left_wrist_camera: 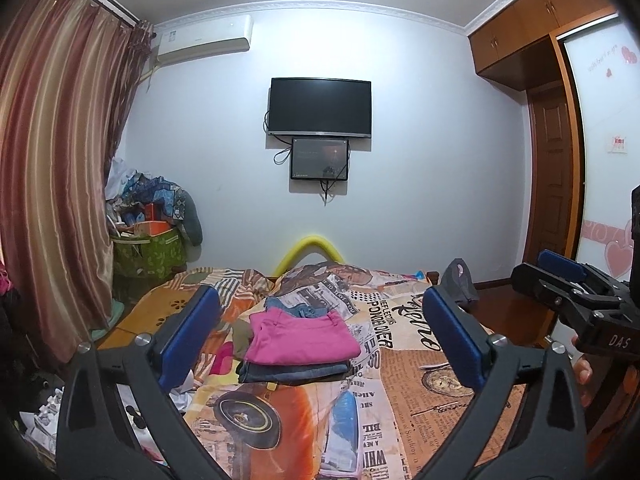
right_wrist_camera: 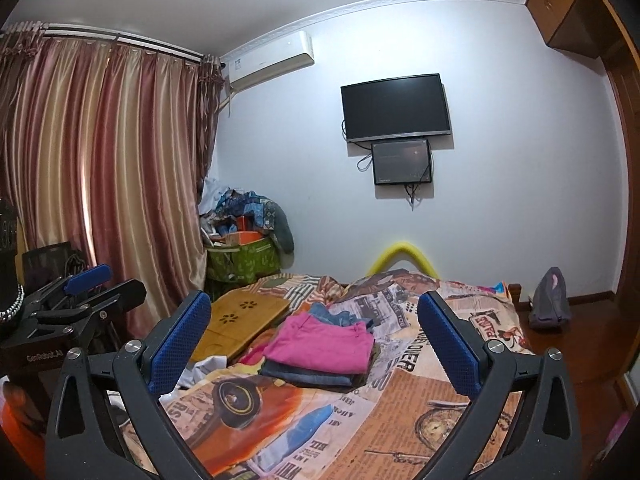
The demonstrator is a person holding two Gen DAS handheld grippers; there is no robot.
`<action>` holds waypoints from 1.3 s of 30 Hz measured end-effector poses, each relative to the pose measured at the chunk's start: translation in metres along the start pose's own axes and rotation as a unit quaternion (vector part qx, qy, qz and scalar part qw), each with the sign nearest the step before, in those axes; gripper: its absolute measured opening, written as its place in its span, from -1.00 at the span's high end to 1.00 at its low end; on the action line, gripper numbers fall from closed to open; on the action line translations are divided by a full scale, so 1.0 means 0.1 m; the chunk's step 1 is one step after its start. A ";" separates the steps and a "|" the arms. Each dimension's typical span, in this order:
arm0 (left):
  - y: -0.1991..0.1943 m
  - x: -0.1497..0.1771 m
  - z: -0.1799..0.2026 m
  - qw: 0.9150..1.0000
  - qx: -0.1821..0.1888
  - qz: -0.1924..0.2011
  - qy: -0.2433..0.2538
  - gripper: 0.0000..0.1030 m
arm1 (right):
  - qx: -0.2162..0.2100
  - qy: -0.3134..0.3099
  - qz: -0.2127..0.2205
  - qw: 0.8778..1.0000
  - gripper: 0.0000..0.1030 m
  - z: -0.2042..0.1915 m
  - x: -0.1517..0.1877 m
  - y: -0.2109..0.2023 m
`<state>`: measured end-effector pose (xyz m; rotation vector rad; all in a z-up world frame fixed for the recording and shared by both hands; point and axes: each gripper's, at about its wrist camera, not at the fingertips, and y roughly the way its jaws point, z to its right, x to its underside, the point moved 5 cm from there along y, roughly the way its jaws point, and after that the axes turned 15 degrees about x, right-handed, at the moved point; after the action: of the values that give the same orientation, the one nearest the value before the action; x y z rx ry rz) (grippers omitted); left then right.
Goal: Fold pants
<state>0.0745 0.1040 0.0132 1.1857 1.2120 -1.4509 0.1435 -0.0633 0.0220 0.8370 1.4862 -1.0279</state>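
**Mia:** Bedroom with striped curtains point(right_wrist_camera: 100, 152) and a dark TV point(left_wrist_camera: 319, 107) on the far wall; both tongs hang over the bed point(right_wrist_camera: 420, 408). What are they holding?

**Jon:** Nothing. The left tongs point(left_wrist_camera: 320, 344) stand wide apart and empty, and so do the right tongs point(right_wrist_camera: 314, 342).

**Mia:** And the pants?

**Jon:** Straight ahead, between the fingers of each pair but well beyond the tips: pink pants point(left_wrist_camera: 302, 336) already folded, lying on top of folded denim point(left_wrist_camera: 294, 372) in a small stack.

**Mia:** So which step?

**Jon:** I judge it a pause between garments, or the end. Left of the left tongs, by the wooden tray point(right_wrist_camera: 240, 320), lies loose white cloth point(right_wrist_camera: 204, 368); whether that is pants I cannot tell. The next move calls for picking out an unfolded pair.
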 end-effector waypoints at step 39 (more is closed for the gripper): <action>0.04 0.13 0.00 1.000 0.007 -0.007 -0.007 -0.99 | 0.010 -0.003 -0.014 1.000 -1.00 0.03 -0.02 -0.03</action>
<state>0.0760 0.1030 0.0001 1.1767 1.2063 -1.4773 0.1424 -0.0675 0.0248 0.8273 1.4886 -1.0669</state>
